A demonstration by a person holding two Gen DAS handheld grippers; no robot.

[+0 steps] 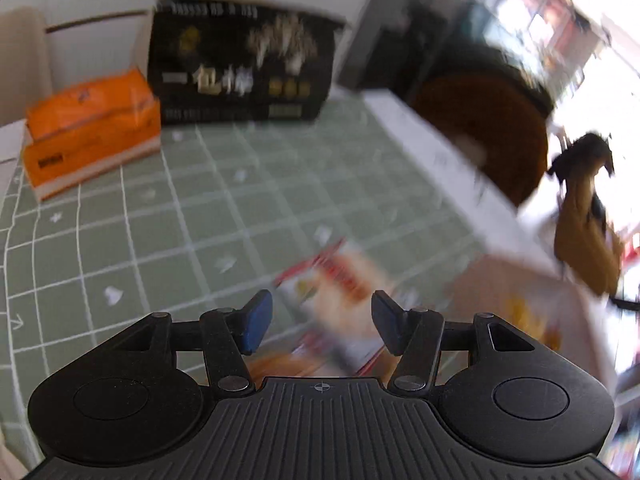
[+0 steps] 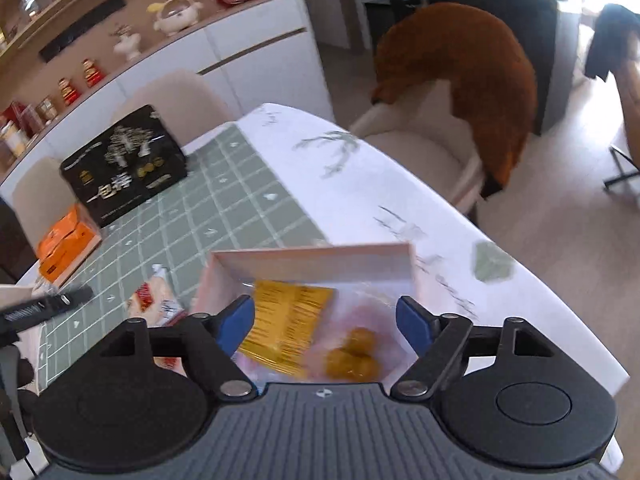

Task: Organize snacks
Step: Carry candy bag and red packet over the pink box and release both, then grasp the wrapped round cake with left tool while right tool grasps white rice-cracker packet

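Green grid mat (image 2: 224, 200), pink box (image 2: 312, 264), snacks (image 2: 288, 320)

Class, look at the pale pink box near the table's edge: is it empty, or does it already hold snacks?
It holds snacks. In the right wrist view the pink box is open-topped, with a yellow packet and a clear bag of golden-brown pieces inside.

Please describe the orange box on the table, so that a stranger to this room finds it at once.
Start at the green grid mat on the white table. At its far end stands a large black box with gold print; the orange box lies just beside it, near the table's corner. It is the only plain orange carton, low and flat.
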